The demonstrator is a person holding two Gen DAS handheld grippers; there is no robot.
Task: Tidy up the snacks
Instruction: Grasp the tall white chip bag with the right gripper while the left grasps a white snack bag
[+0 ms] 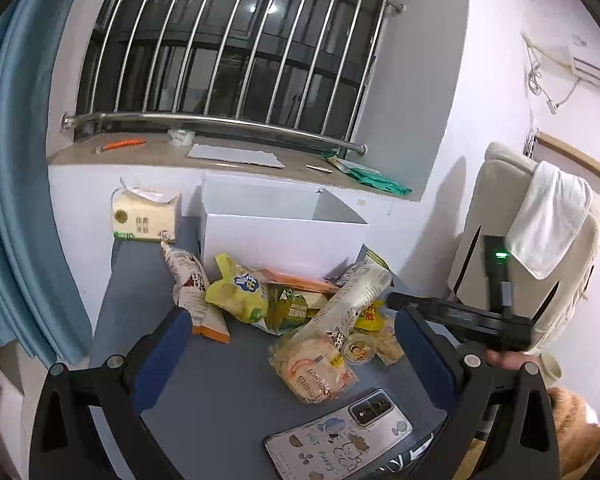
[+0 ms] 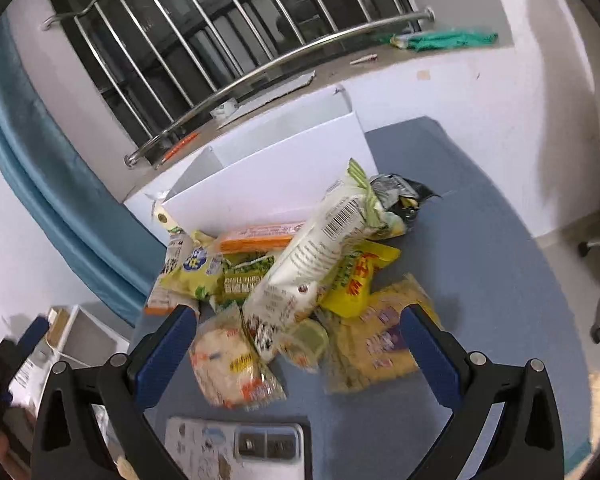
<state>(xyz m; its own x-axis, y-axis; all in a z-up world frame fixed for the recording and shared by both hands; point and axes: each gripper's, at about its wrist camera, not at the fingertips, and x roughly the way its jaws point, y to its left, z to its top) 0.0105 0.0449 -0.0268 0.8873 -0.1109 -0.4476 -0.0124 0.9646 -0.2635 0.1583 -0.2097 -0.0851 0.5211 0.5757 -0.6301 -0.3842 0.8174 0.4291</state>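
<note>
A heap of snack packs lies on the grey-blue table (image 1: 220, 392) in front of an open white box (image 1: 284, 232), also in the right wrist view (image 2: 284, 176). The heap holds a long white pack (image 1: 348, 304) (image 2: 312, 252), a yellow bag (image 1: 240, 292) (image 2: 196, 272), a green pack (image 1: 294, 312) (image 2: 244, 276), an orange pack (image 2: 256, 236), a clear bag of rice crackers (image 1: 312, 368) (image 2: 232, 364) and a small round cup (image 1: 358, 350) (image 2: 306, 340). My left gripper (image 1: 292, 336) is open and empty, above the heap's near side. My right gripper (image 2: 298, 330) is open and empty, its jaws either side of the cup and long pack.
A phone in a sticker case (image 1: 340, 436) (image 2: 236, 448) lies near the table's front edge. A tissue pack (image 1: 146, 216) stands at the back left by the wall. A beige chair with a white towel (image 1: 540, 240) stands right of the table. A windowsill with bars runs behind.
</note>
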